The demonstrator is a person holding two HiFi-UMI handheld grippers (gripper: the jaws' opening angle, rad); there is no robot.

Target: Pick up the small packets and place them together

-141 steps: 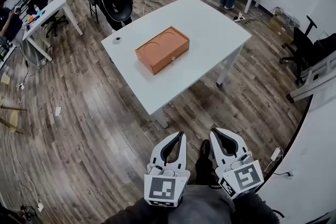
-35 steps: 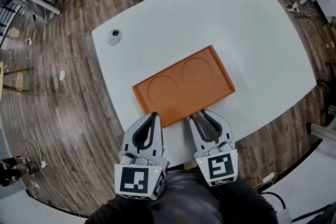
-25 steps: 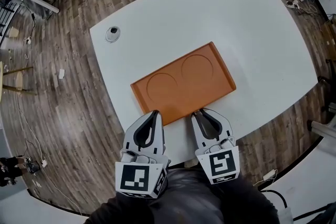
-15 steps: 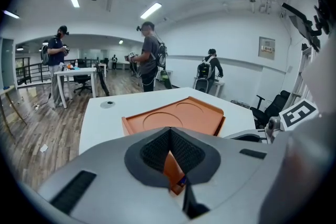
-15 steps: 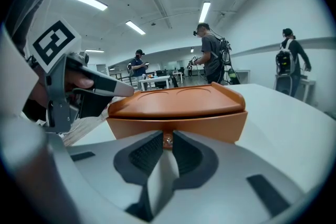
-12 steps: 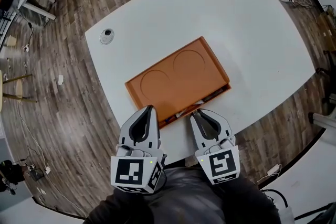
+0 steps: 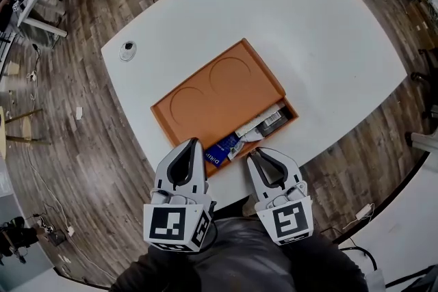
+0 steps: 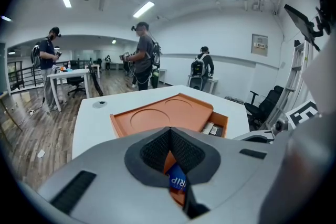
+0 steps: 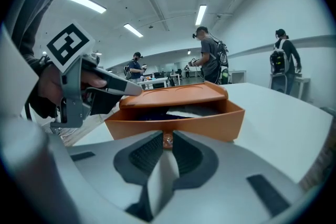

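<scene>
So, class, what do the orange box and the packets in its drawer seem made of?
Box: probably matte plastic or painted wood; even orange, no visible grain. Packets: likely plastic film or foil; thin, flat, printed faces, though too small to be sure.

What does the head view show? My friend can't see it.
Looking down, an orange box sits on a white table with its drawer pulled open, showing small packets inside. The right hand-held gripper holds the drawer's front; the left hand-held gripper hangs beside it, shut.
</scene>
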